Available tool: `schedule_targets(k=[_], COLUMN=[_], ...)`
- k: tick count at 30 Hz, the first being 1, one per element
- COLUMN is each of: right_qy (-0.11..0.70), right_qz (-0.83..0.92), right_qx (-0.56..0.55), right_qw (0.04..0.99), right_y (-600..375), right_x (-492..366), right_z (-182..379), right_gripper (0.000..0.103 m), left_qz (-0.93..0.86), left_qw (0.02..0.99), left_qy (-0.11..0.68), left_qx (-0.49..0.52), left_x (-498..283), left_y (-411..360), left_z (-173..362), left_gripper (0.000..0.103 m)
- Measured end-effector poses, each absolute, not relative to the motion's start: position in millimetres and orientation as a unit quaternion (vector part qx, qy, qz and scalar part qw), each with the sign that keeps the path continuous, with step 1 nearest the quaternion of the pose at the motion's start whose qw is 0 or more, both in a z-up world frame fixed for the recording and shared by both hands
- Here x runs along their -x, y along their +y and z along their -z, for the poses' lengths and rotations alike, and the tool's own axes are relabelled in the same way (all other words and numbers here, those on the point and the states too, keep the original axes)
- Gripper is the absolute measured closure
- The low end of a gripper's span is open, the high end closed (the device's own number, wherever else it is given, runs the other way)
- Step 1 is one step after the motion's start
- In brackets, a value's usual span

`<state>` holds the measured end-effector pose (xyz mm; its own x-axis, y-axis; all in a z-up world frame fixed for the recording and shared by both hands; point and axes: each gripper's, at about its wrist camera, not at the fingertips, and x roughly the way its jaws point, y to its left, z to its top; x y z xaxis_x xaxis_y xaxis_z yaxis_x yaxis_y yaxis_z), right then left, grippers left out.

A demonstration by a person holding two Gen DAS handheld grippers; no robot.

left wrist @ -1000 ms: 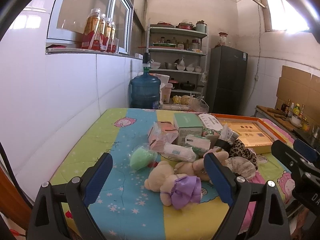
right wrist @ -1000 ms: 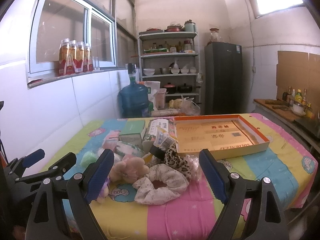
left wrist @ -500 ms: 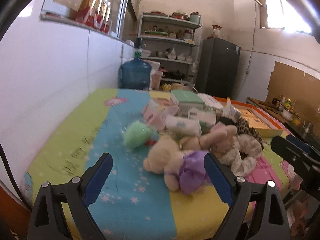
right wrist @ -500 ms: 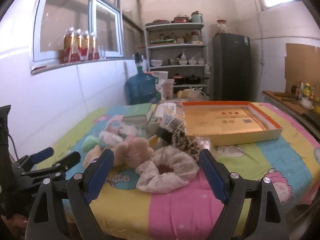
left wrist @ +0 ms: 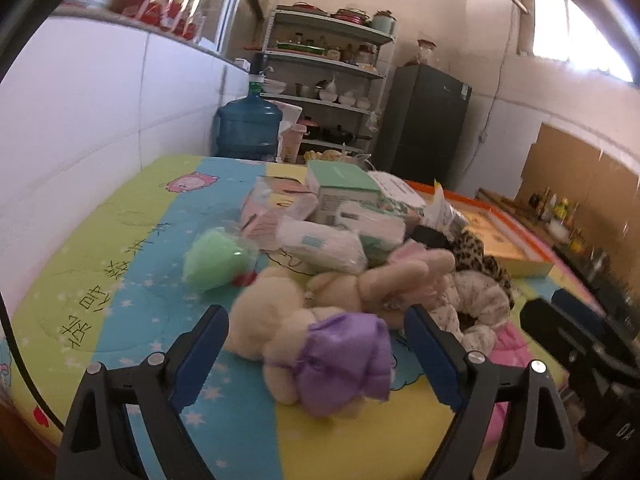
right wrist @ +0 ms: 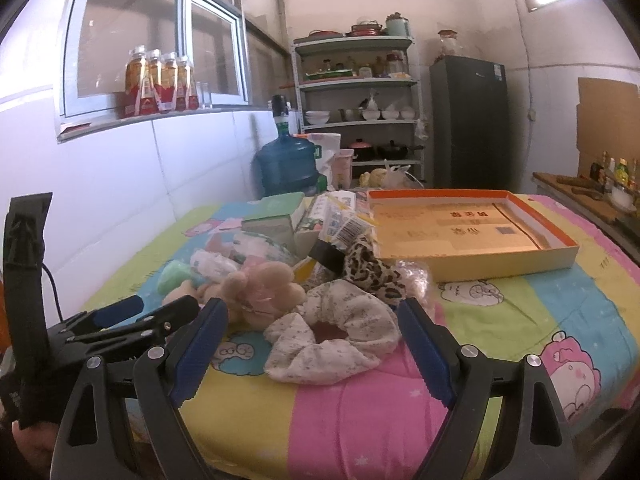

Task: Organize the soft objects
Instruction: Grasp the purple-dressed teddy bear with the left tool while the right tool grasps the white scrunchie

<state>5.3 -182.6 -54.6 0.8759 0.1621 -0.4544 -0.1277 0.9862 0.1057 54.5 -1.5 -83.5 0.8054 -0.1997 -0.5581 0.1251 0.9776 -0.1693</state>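
**Soft goods heaped on striped quilt; both grippers spread**

Cotton quilt (right wrist: 520, 320), pastel stripes, cartoon print, carries all items.

1. Green mesh puff (left wrist: 216, 258), bagged, left end of the heap.
2. Cream teddy bear (left wrist: 276, 320) with purple bow (left wrist: 344, 364), lying down, framed between the blue fingers (left wrist: 200, 350) of the left gripper (left wrist: 316, 356); jaws wide apart, touching nothing.
3. Pink plush toy (right wrist: 260, 288), against the bear.
4. White floral scrunchie (right wrist: 336, 336), directly ahead of the right gripper (right wrist: 312, 352); jaws spread, empty.
5. Leopard-print scrunchie (right wrist: 368, 272), just behind item 4.
6. Wrapped packets and a green box (right wrist: 276, 216), behind the toys.
7. Orange-rimmed shallow box (right wrist: 536, 216), right of the heap; only its printed liner shows inside.

Change since one second ago: left gripper has dropped lower and closer to the bear; right gripper has closed in on the floral scrunchie. Items unmoved.
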Motion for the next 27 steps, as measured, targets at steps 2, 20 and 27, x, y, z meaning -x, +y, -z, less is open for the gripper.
schedule_targets(k=[2,20,27], right_qy=[0.237,0.316,0.346], right_qz=[-0.072,-0.132,-0.107], right_qx=[-0.041,-0.056,-0.017], right_qw=[0.968,0.938,0.932], right_y=[-187.3,-175.8,-164.9], right_x=[-6.5,-30.2,-46.8], right_z=[56.0,95.0,112.4], right_gripper=[0.015,0.058,0.085], left_qz=[0.073,0.043,0.050], left_qw=[0.948,0.953,0.953], left_qy=[0.306,0.296,0.294], left_qx=[0.046,0.050,0.053], left_x=[-55.6,-49.0,-48.5], left_y=[-9.3,14.3,17.3], left_z=[88.3,98.7,96.1], left_gripper=[0.013,0.073,0.073])
